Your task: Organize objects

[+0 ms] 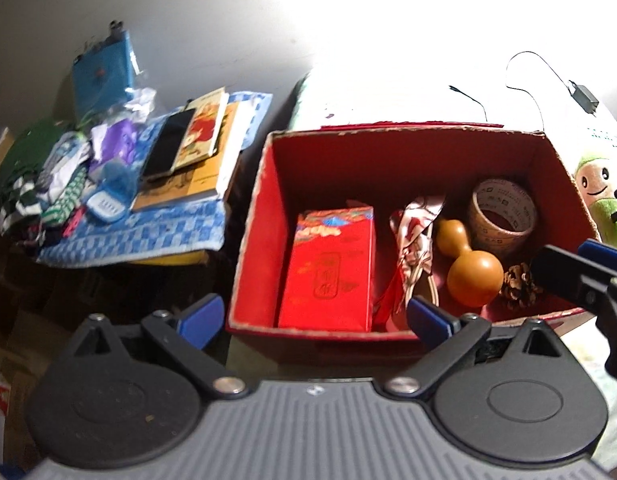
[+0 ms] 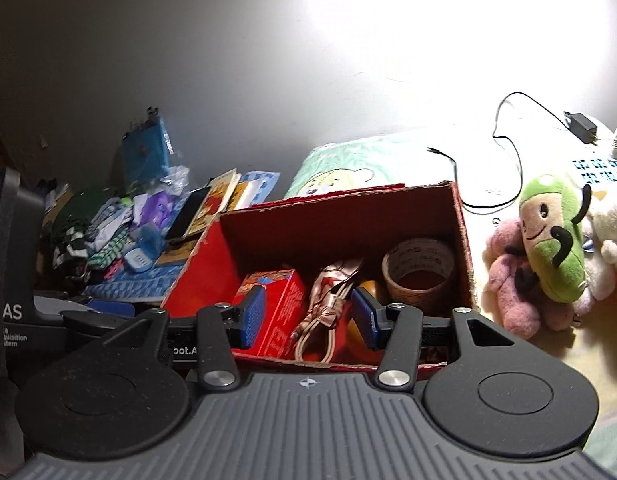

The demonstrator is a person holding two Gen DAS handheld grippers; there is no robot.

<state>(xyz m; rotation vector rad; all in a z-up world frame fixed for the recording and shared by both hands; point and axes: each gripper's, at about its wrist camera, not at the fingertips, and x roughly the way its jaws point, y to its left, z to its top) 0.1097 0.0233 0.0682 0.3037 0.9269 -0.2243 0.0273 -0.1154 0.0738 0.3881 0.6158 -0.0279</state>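
1. The red box (image 1: 264,216) sits straight ahead of both your tongs, its near wall just past the fingertips, open side up.
2. Your left tongs (image 1: 314,314) stand wide open with nothing between the blue pads (image 1: 200,314); the box's near left corner lies between the two fingers, and the red packet (image 1: 328,268) stands upright inside just beyond them.
3. Your right tongs (image 2: 310,316) are spread partway and grip nothing; their pads (image 2: 252,316) hover at the box's near rim, with the red packet (image 2: 276,304) behind the left pad and the patterned cloth pouch (image 2: 328,292) showing in the gap.
4. Further into the box, right of the pouch, the wooden gourd (image 1: 468,260) lies beside the tape roll (image 1: 502,216), and the pine cone (image 1: 520,286) rests in the near right corner.
5. Right of the box, beyond your right tongs, the green plush toy (image 2: 556,240) leans among other soft toys; a black cable (image 2: 508,152) trails behind it.
6. Left of the box, a blue checked cloth (image 1: 148,228) carries books (image 1: 200,132), a phone (image 1: 168,144) and heaped clutter.
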